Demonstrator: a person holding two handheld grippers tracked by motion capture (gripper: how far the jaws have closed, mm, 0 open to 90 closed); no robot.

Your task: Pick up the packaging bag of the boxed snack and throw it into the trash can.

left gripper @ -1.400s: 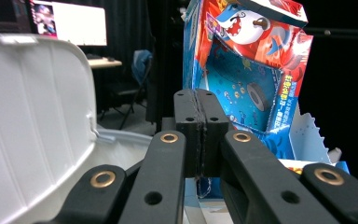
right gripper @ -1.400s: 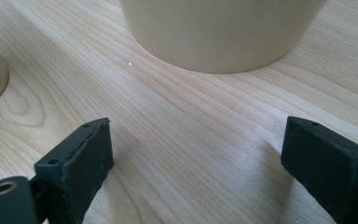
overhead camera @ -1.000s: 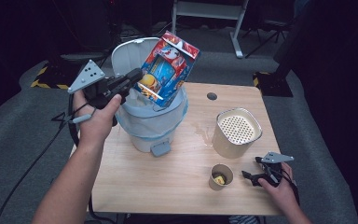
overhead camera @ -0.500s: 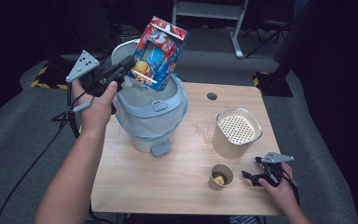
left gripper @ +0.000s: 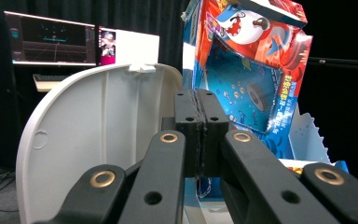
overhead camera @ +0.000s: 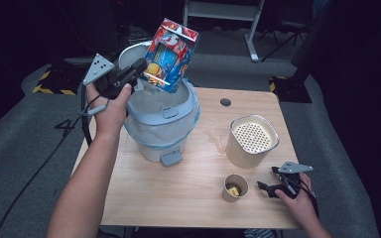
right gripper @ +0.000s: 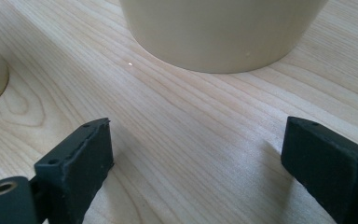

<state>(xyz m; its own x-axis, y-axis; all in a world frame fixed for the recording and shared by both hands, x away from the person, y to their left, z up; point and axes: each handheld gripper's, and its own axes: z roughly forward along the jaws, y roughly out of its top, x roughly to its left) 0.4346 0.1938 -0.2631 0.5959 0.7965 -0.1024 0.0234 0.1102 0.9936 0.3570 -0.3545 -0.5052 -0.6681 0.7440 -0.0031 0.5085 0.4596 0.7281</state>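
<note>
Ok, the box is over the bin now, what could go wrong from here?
1. The left claw pinches only a thin edge of the torn snack box, which hangs tilted above the bin; it could slip and land outside.
2. The raised lid stands right beside the box and could catch it.
3. Anything loose inside may spill onto the table.

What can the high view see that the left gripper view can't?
The high view has the paper cup, the cream strainer pot, the right claw with its jaws open, and the wooden table. The left gripper view has monitors glowing behind the raised bin lid. Both share the colourful box pinched by the shut left claw, tilted over the white bin.
</note>
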